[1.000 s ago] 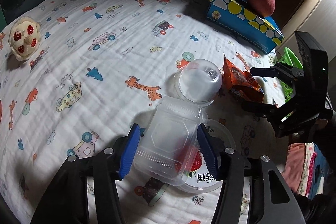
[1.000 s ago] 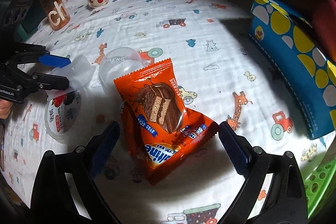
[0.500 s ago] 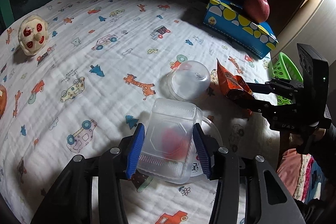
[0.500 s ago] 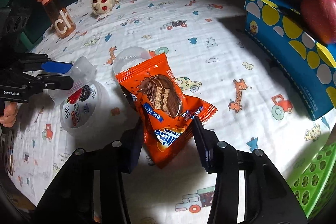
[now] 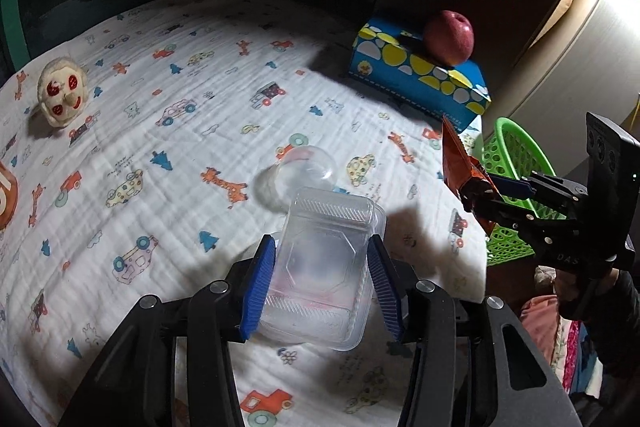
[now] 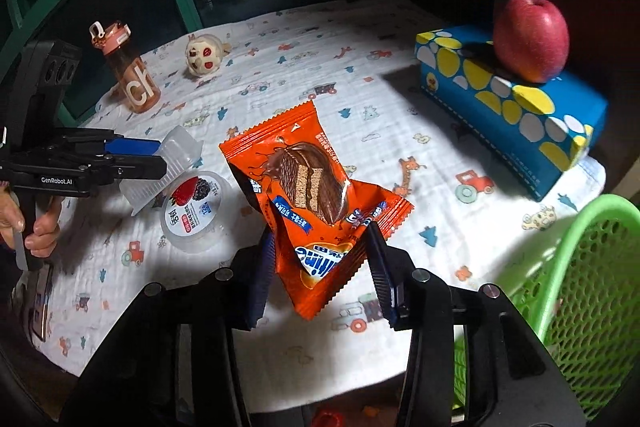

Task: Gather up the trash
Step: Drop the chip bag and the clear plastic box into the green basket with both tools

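My left gripper (image 5: 320,243) is shut on a clear plastic clamshell box (image 5: 324,267), held up off the bed cover; in the right wrist view the box (image 6: 176,155) hangs above a berry yogurt cup (image 6: 194,211). My right gripper (image 6: 320,239) is shut on orange snack wrappers (image 6: 308,179), which hang lifted above the cloth. In the left wrist view the right gripper (image 5: 480,195) holds the wrappers (image 5: 456,159) close to a green basket (image 5: 508,155). A clear dome lid (image 5: 296,175) lies on the cloth beyond the box.
The green basket (image 6: 580,267) stands off the bed's right edge. A blue spotted tissue box (image 6: 520,119) with a red apple (image 6: 530,39) on it sits at the back right. A plush toy (image 6: 204,57) and an orange bottle (image 6: 128,75) are at the far left.
The right gripper closed on the orange wrappers and lifted them toward the basket side. The left gripper tightened on the clear box and raised it off the yogurt cup.
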A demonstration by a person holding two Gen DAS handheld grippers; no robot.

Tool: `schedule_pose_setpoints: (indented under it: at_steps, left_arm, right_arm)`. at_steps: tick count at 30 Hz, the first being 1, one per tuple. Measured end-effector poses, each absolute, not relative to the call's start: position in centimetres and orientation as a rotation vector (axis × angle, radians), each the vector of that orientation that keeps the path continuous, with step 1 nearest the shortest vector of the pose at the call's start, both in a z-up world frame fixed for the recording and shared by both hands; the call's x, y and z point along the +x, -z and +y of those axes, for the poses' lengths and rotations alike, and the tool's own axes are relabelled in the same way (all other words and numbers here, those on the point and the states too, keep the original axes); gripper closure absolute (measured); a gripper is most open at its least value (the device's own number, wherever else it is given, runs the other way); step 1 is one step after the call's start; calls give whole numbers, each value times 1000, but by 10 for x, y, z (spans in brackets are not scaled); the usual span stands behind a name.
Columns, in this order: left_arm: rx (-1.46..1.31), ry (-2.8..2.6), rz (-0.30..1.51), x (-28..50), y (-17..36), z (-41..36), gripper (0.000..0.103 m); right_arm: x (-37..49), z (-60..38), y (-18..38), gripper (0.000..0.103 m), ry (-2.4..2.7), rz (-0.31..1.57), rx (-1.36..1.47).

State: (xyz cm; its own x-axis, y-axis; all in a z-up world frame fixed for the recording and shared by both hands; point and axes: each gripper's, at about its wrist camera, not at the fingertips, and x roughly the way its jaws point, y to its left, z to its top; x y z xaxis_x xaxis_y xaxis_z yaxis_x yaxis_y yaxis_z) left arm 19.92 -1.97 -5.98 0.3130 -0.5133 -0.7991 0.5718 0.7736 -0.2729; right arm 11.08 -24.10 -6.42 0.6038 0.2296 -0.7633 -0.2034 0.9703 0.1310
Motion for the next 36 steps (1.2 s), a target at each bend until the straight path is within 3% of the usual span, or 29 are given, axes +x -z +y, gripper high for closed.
schedule_pose_setpoints:
  at_steps: [10,23,29,31,36]
  left_arm:
    - [91,850,973,164,34,-98,57]
    - [147,1014,961,129,17,-207,57]
    - [173,1061,966,119,14,-244,57]
    - [182,1070,972,117,15,-256,57]
    - [189,1089,1000,112,21,-282,57]
  right_arm:
    - [56,-313,38,59,-89,830,94]
    - [2,-401,44,54,108,829,171]
    - [-15,-434,48,41,189,823,216]
    - [-21,-441,47,31,202,816,230]
    - [-37,-456,45,25,229,794,245]
